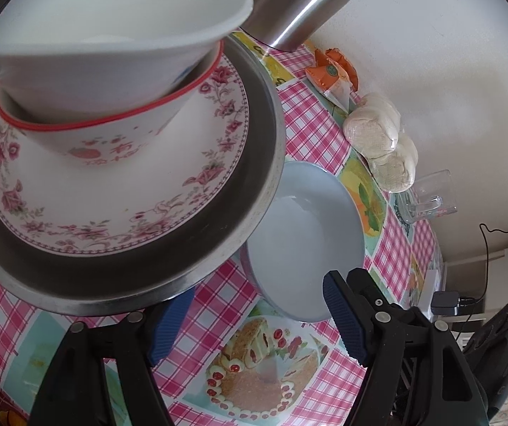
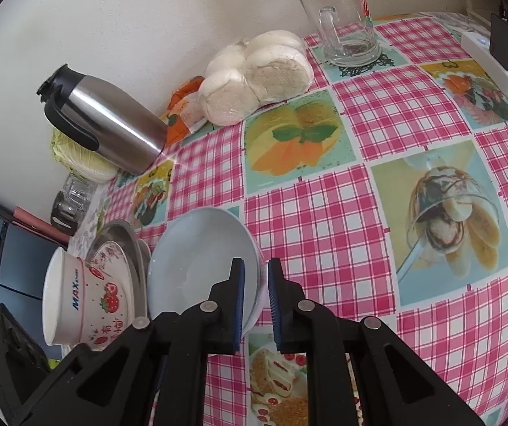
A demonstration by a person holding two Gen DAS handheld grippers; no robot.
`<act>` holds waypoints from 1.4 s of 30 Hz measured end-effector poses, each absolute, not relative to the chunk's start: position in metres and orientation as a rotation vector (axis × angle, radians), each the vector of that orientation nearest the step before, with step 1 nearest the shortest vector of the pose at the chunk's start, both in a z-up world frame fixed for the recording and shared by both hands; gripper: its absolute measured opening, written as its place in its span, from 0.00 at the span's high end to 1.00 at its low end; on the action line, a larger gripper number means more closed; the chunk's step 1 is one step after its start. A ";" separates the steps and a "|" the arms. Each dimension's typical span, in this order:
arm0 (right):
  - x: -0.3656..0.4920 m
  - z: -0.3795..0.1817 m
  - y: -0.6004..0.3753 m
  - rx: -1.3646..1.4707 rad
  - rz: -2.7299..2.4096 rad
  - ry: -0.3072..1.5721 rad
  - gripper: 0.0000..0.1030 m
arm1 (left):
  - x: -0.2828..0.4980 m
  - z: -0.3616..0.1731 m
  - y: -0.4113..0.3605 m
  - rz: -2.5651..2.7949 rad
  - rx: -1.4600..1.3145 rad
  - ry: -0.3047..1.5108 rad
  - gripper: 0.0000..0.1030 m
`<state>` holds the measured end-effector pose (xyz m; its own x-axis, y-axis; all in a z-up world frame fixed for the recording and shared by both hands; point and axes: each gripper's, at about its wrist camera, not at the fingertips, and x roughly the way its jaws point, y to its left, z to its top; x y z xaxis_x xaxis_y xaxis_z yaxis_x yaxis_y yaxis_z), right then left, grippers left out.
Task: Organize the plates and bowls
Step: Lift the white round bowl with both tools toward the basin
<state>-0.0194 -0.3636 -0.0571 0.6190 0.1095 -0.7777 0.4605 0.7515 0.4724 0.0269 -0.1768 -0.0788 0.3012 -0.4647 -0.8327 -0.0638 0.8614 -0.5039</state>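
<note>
Right wrist | right hand-held gripper [image 2: 256, 305] grasping blue plate [image 2: 197, 259] | bowls [image 2: 87, 301]: 2

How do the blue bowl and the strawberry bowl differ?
The blue bowl is plain; the strawberry bowl has a red rim and printed strawberries. The blue bowl sits on the tablecloth and is empty; the strawberry bowl stands on a floral plate and holds a white bowl.

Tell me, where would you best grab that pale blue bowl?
By its rim, on the near side facing the right gripper. The blue bowl is wide and shallow, too broad to span, and the metal tray crowds its other side. The jaws already pinch that edge.
</note>
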 end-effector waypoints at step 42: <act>-0.035 -0.081 -0.385 0.761 -0.314 0.963 0.91 | 0.034 -0.108 -0.222 -0.385 -0.268 1.249 0.65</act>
